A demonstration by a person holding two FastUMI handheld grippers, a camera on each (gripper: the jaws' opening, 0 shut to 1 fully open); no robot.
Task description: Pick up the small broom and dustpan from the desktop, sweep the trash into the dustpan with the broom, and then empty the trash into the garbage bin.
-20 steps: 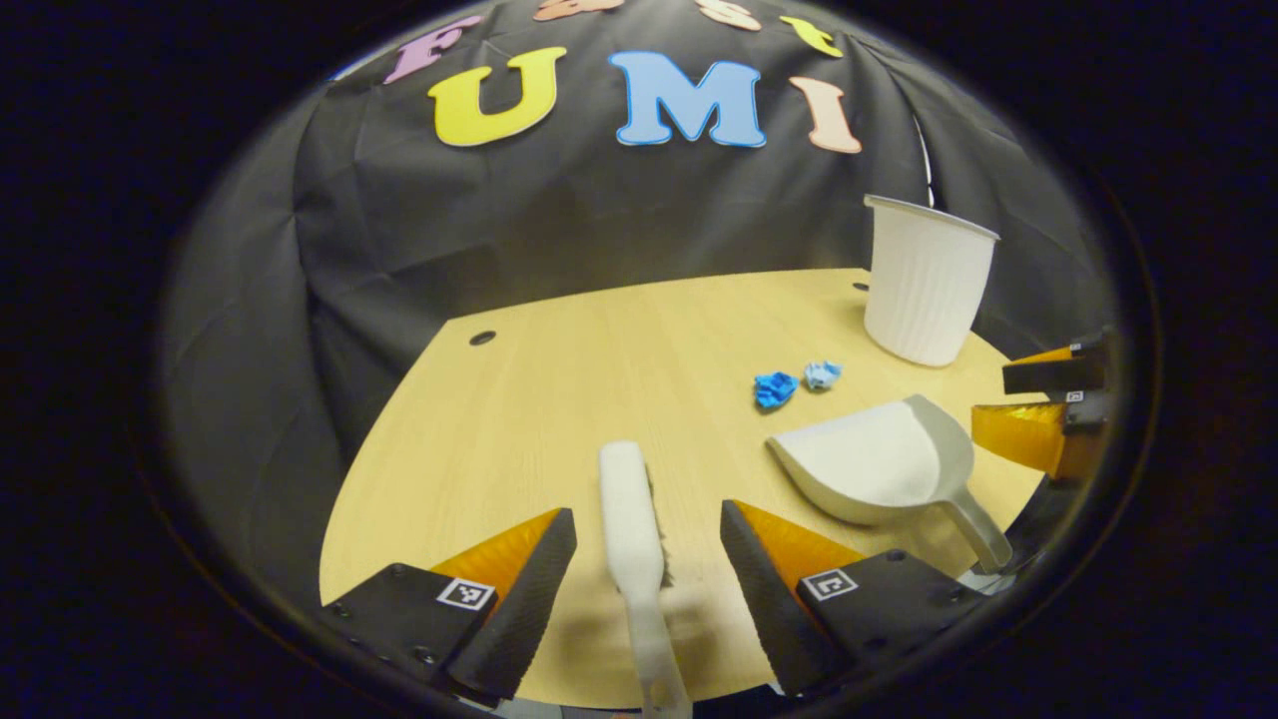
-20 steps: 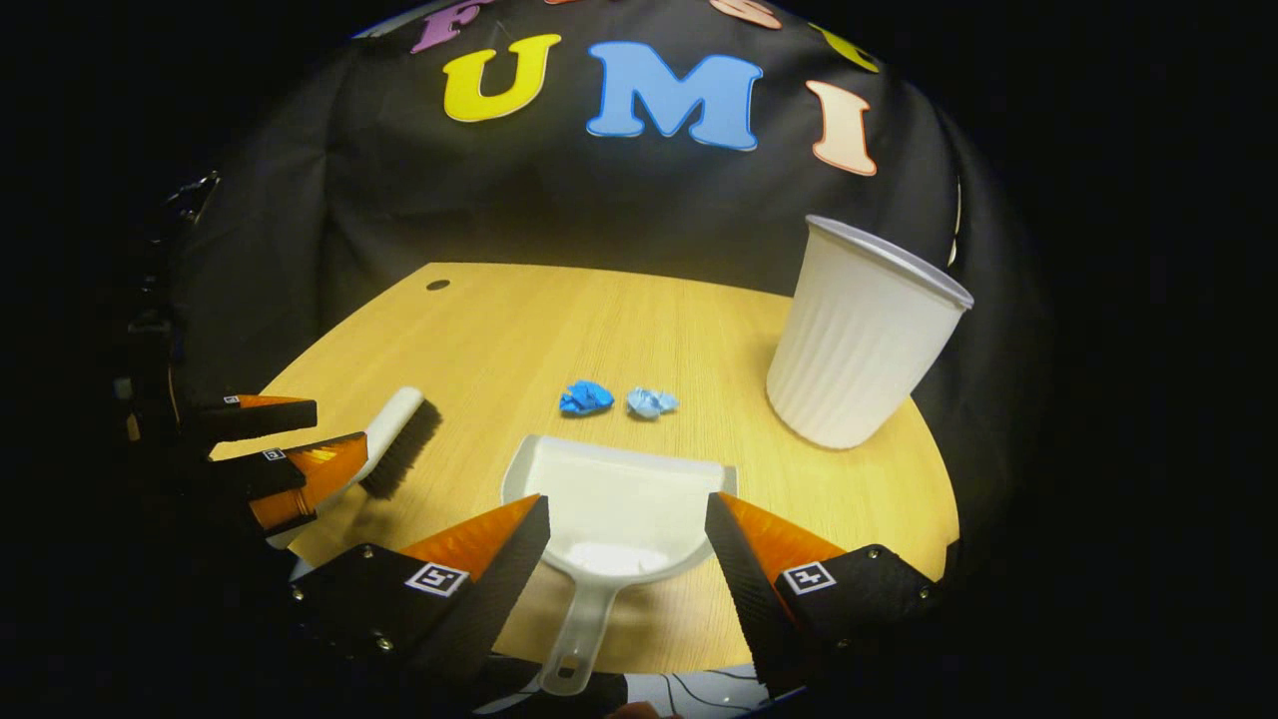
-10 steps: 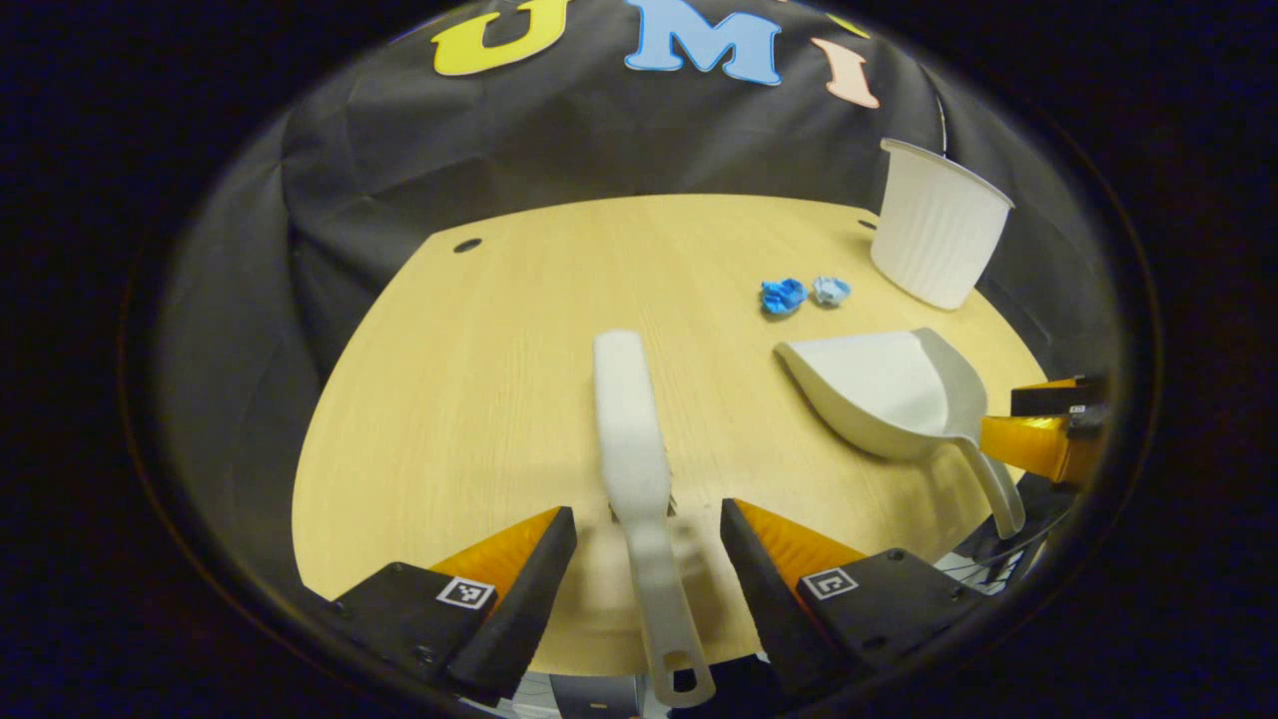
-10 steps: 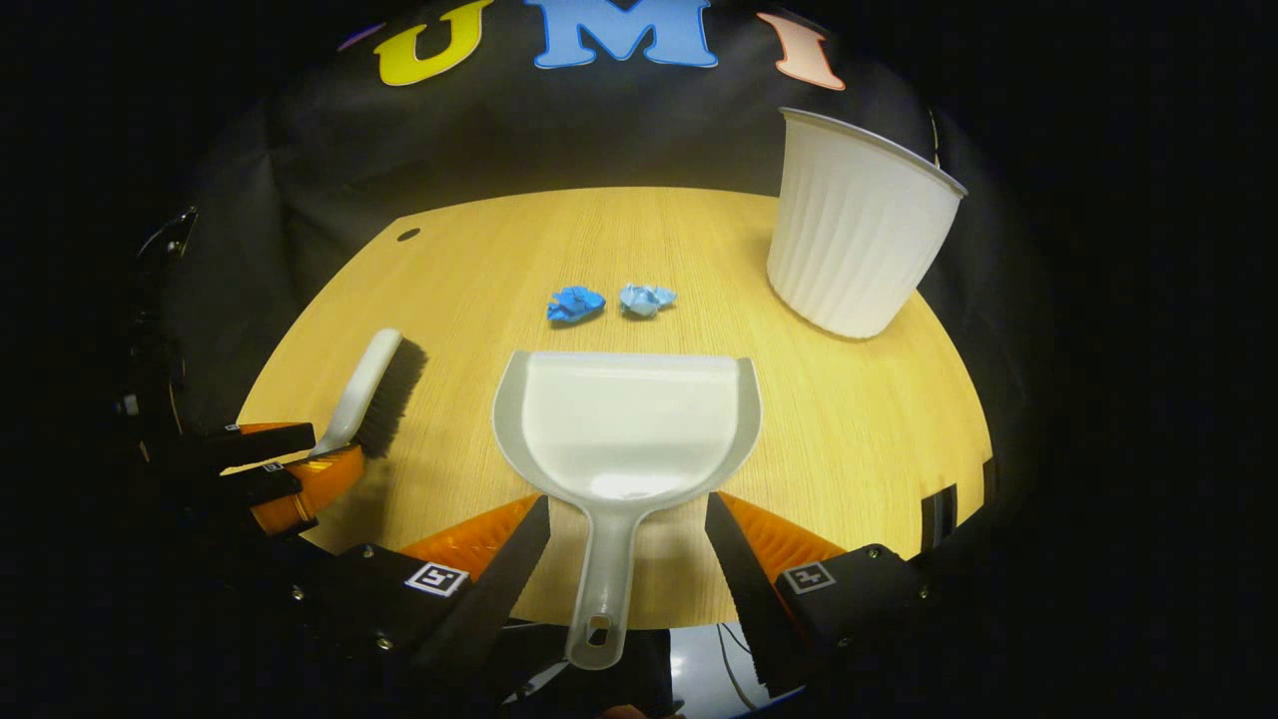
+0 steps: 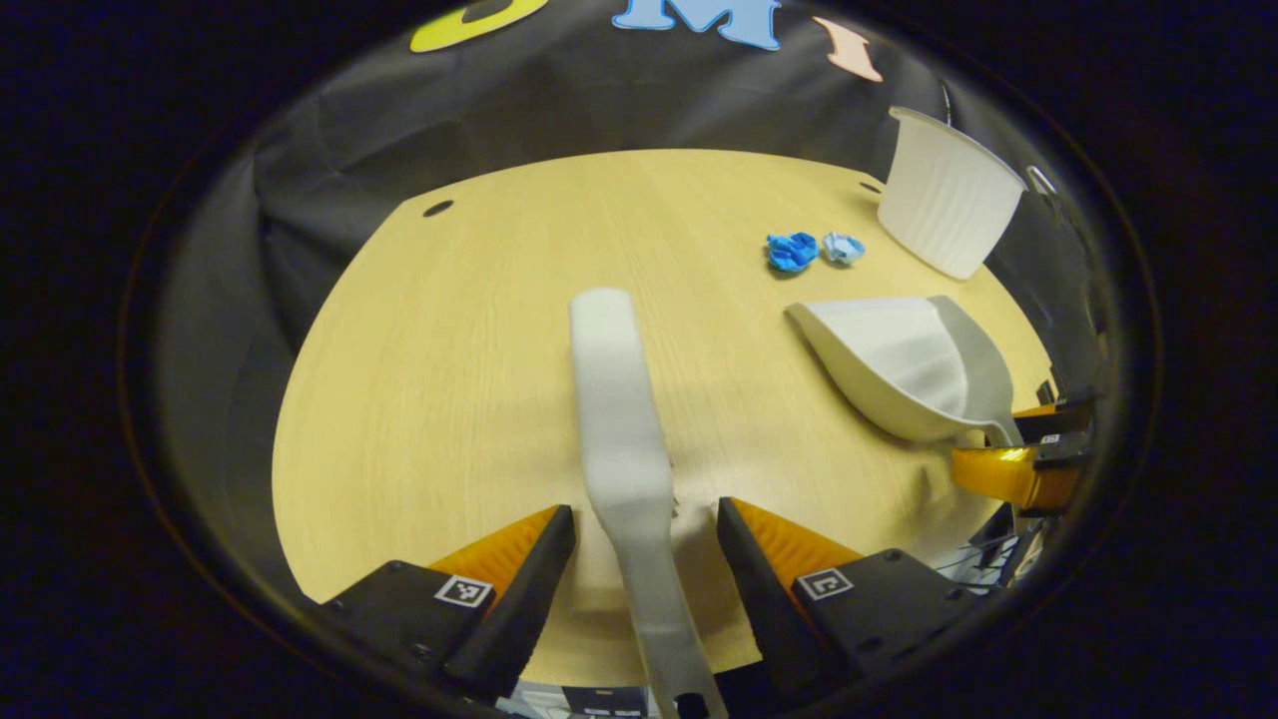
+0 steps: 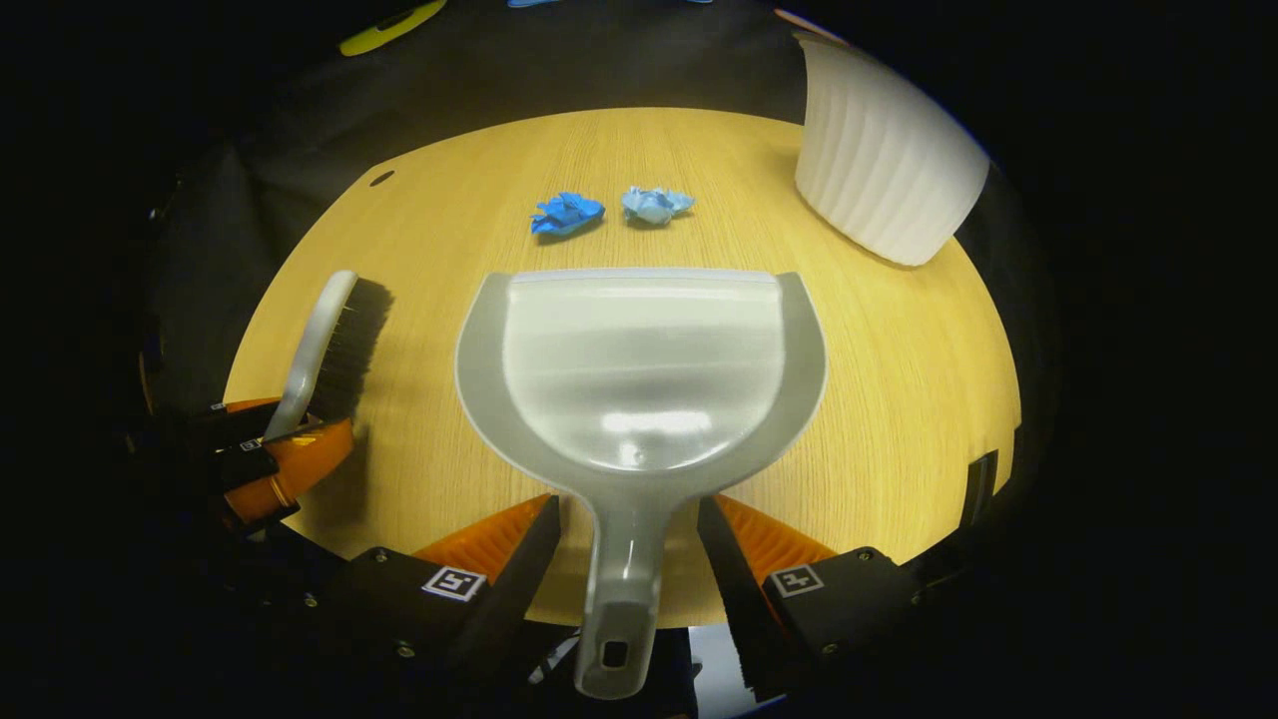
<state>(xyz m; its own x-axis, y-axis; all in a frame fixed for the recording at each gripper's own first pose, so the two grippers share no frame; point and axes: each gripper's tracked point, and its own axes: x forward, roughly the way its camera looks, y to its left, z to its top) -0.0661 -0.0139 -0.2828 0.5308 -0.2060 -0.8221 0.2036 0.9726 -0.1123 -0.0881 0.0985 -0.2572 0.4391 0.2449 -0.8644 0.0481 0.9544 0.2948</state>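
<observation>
Looking along the left gripper (image 5: 644,544) in the left gripper view, the broom (image 5: 624,439) lies on the desktop (image 5: 449,350) with its long axis running from 6 o'clock, where the handle passes between the two fingers, up toward 12 o'clock, where the head ends. The jaws stand wide, with a gap on each side of the handle, so nothing is clamped yet. At about 3 o'clock sits the dustpan (image 5: 904,359), with the trash (image 5: 811,250) at 1 o'clock just beyond its mouth and the garbage bin (image 5: 949,205) a little farther at 2 o'clock.

Turning to the right gripper view, the right gripper (image 6: 624,544) straddles the dustpan's handle, which points to 6 o'clock while the open lip faces 12 o'clock, toward the two blue scraps near it. The jaws are wide here too, apart from the handle. The broom rests at 9 o'clock, bristles toward the pan. My judgement: each gripper is already lined up on its own handle, so closing is what remains.
</observation>
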